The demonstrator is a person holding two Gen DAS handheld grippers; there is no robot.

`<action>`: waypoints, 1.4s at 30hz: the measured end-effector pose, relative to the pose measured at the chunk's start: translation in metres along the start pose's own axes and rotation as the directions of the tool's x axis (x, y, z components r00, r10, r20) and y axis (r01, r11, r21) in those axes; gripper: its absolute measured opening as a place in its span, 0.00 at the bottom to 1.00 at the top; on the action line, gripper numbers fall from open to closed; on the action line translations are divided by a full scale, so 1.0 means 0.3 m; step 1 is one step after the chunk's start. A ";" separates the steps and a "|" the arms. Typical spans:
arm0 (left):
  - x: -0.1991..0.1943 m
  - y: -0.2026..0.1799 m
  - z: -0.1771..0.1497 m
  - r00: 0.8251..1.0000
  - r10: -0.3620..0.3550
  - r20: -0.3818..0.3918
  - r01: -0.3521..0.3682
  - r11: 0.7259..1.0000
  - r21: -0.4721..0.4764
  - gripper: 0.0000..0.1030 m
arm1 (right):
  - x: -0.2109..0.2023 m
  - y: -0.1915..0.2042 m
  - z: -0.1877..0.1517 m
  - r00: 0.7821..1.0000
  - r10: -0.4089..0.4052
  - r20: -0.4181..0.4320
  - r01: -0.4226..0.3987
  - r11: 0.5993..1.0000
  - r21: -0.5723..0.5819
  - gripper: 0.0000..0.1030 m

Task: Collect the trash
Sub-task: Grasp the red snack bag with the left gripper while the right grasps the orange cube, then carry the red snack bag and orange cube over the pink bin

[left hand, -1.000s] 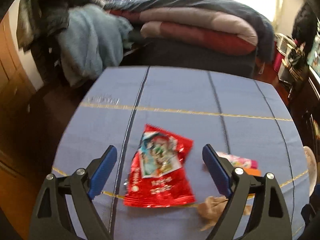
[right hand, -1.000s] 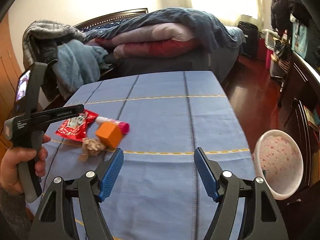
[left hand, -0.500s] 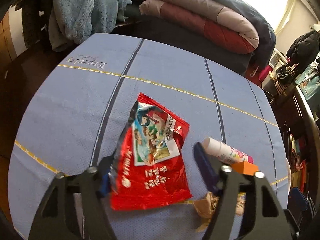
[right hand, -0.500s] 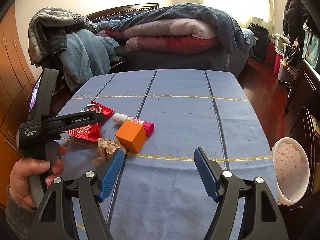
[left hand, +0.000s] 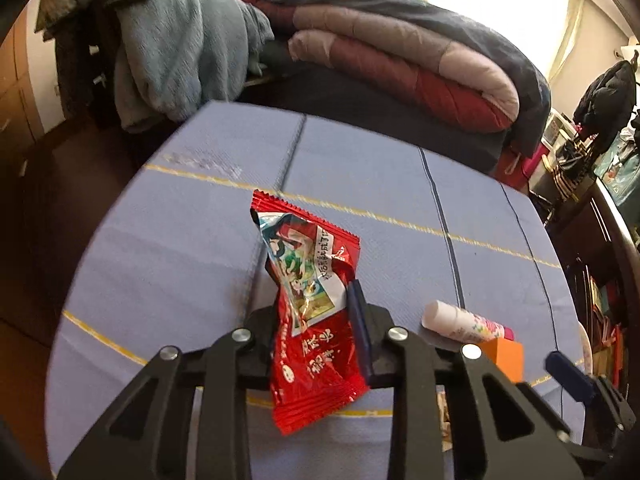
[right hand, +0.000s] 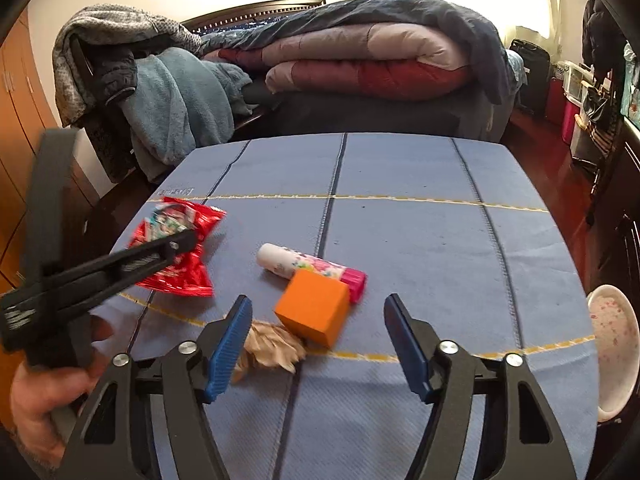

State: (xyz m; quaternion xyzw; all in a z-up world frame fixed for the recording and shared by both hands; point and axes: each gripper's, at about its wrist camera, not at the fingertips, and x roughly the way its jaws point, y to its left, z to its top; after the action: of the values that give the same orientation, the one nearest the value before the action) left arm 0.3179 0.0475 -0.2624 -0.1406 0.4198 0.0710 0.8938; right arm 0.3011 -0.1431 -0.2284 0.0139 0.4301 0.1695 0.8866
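1. Red foil fills the middle of my left wrist view: the left claw (left hand: 316, 332) is pinched on the red snack wrapper (left hand: 310, 312), its jaws pressed against the crumpled packet from both sides, and the wrapper's upper end stands up above the tabletop (left hand: 160, 248).
2. From my right wrist view, the right claw (right hand: 316, 344) is spread wide with nothing between its blue pads (right hand: 228, 352), hovering low over the near part of the blue cloth.
3. Just ahead of its left pad lies a crumpled brown paper scrap (right hand: 272, 350), touching the near corner of an orange cube (right hand: 312, 310).
4. Right behind the cube, a white-and-pink tube (right hand: 308, 266) lies on its side, its pink cap end close against the cube.
5. To the left of those, the wrapper sits in the left claw, which reaches in from the side; I see the person's left hand (right hand: 36, 396) on its handle.
6. Off the right edge of the tabletop, lower down, sits a pink speckled bowl (right hand: 614, 344).
7. Beyond the far edge, folded quilts (right hand: 360, 64) are stacked on a bed, with a blue-grey blanket (right hand: 180, 104) heaped to their left.
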 end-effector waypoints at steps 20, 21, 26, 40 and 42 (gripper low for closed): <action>-0.057 0.013 0.023 0.999 -0.014 0.037 0.014 1.000 0.020 0.29 | 0.031 -0.055 -0.014 1.000 -0.013 -0.026 0.015 0.996 0.085 0.36; -0.059 0.006 0.021 0.999 -0.017 0.036 0.016 1.000 0.023 0.29 | 0.021 -0.066 -0.016 1.000 -0.013 -0.023 0.015 0.996 0.089 0.36; -0.082 -0.039 0.012 0.999 -0.025 0.044 0.023 0.999 0.049 0.29 | -0.018 -0.100 -0.024 1.000 -0.012 -0.008 0.013 0.995 0.098 0.36; -0.157 -0.214 -0.003 0.996 -0.063 0.070 0.052 0.988 0.149 0.29 | -0.124 -0.212 -0.059 0.999 -0.009 0.040 0.003 0.990 0.141 0.36; -0.170 -0.248 -0.007 0.995 -0.073 0.075 0.059 0.984 0.168 0.29 | -0.139 -0.232 -0.065 0.999 -0.009 0.048 0.001 0.989 0.150 0.36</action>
State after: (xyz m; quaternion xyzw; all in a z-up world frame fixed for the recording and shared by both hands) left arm 0.3020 -0.0243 -0.2102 -0.0770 0.3831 0.0118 0.9204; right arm 0.2823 -0.2240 -0.2209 0.0837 0.4202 0.1340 0.8936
